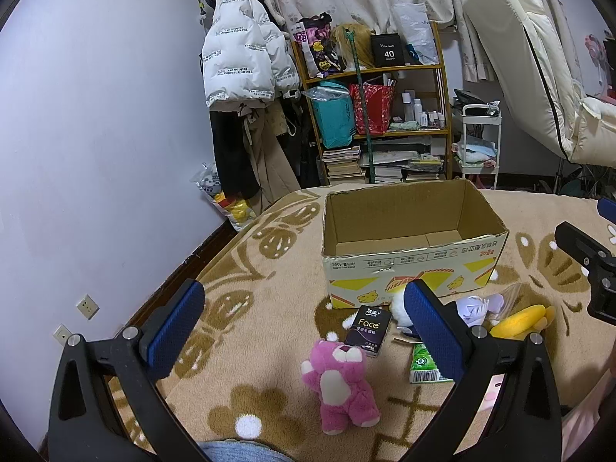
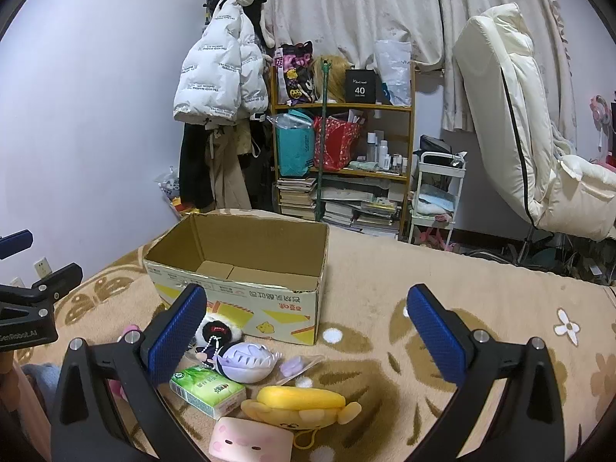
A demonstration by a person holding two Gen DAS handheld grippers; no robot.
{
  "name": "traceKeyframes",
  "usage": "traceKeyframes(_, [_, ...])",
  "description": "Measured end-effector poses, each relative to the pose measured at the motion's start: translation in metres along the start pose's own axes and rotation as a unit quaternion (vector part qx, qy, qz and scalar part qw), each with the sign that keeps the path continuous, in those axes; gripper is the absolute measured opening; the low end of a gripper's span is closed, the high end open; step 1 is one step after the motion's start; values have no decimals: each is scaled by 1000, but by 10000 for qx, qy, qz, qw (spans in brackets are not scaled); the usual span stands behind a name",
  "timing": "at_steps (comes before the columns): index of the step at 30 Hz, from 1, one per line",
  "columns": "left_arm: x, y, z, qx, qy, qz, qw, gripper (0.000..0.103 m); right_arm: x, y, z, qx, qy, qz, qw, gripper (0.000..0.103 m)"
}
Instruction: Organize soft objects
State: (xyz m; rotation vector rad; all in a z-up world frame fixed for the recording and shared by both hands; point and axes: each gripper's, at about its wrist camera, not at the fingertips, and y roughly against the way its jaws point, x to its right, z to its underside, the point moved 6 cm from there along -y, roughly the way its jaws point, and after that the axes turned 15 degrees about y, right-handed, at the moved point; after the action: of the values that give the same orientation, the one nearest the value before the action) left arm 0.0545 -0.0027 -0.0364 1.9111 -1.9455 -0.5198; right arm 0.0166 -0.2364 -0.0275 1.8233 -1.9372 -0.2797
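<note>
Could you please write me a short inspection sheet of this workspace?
Surface: beige patterned blanket.
Job's things: open cardboard box, nothing seen inside; in front, pink plush bear, yellow plush, purple plush, pink squishy, panda plush.
Clutter: green tissue pack, black Face pack.
Grippers: left gripper and right gripper open, holding nothing.
Cables: nothing seen.
Surroundings: cluttered shelf, hanging white jacket, curtains.
</note>
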Motion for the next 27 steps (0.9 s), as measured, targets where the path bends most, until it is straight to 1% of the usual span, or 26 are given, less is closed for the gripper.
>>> traceKeyframes(27, [1, -1, 2, 0, -35, -23, 10000, 102, 1, 0, 0, -12, 22, 3, 10000, 103])
